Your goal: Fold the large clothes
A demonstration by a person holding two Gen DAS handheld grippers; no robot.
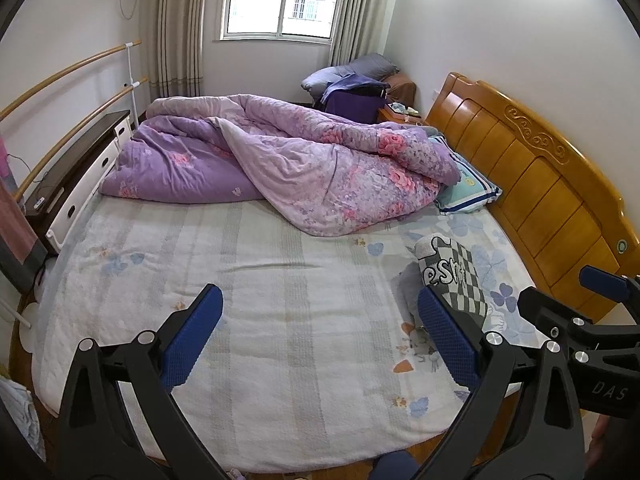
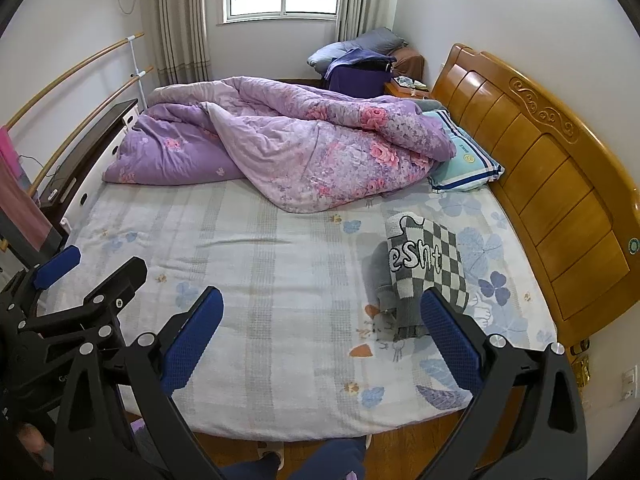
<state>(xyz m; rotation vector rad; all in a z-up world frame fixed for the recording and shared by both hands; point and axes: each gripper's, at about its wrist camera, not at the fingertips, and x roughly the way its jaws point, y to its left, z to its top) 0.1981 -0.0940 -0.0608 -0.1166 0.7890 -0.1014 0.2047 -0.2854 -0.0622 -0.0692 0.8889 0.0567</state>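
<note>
The checkered grey-and-white sweater lies folded in a compact bundle on the bed, near the wooden headboard and well apart from the heaped purple floral quilt at the far side. Both grippers hang above the near edge of the mattress with nothing in them: the left gripper has its jaws spread wide, and the right gripper is equally released, its right finger just in front of the sweater's near edge in its own view. Judging by the tidy bundle, the folding looks close to done; a sound next move would be to check the edges for loose flaps and press them flat, approaching from the near side, since that is where the right gripper already sits. A low pinch on the bottom layers would keep the stack from sliding apart. The sweater's sleeves and underside are hidden within the folds, its lettering is only partly readable, and whether the grey piece beneath it is a sleeve or a separate garment cannot be told.
</note>
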